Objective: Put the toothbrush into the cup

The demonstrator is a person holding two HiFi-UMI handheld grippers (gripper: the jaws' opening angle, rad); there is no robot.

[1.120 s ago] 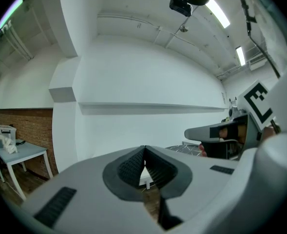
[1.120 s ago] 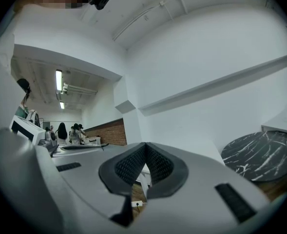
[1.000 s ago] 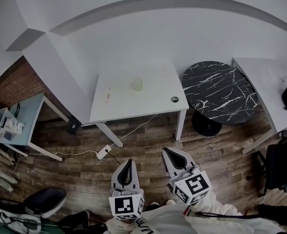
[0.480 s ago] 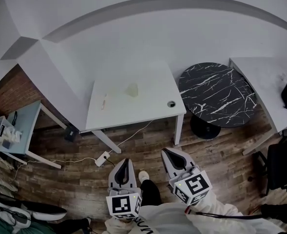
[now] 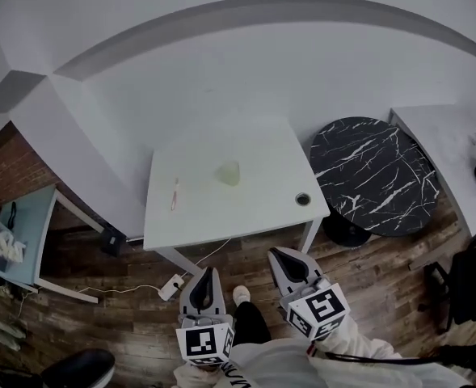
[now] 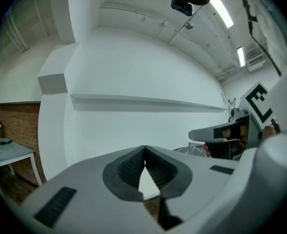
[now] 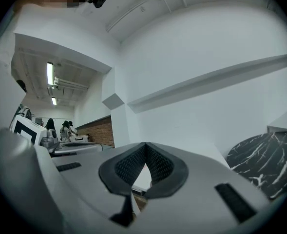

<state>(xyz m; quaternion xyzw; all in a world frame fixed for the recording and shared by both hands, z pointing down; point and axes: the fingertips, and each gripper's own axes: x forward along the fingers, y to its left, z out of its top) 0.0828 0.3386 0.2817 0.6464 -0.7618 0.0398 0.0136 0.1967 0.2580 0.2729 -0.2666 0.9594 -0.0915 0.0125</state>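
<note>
A white table (image 5: pixel 262 208) stands ahead of me by the white wall. On its left part lies a thin toothbrush (image 5: pixel 174 194) with a pinkish handle. A pale translucent cup (image 5: pixel 229 173) stands upright near the table's middle. Both grippers hang over the wooden floor, short of the table's front edge. My left gripper (image 5: pixel 208 273) is shut with nothing between its pads (image 6: pixel 133 165). My right gripper (image 5: pixel 280 255) is likewise shut and empty, its fingertips (image 7: pixel 159 165) meeting at the tip. Both point level toward the table.
A round black marble table (image 5: pixel 375 176) stands right of the white one, with a white desk (image 5: pixel 448 140) beyond it. A cable hole (image 5: pixel 302 199) marks the white table's right corner. A power strip (image 5: pixel 171 287) and cord lie on the floor. A light blue side table (image 5: pixel 15 229) is at left.
The white table has come nearer and larger in the head view as I walked toward it. Both grippers stayed shut and kept their places before me.
</note>
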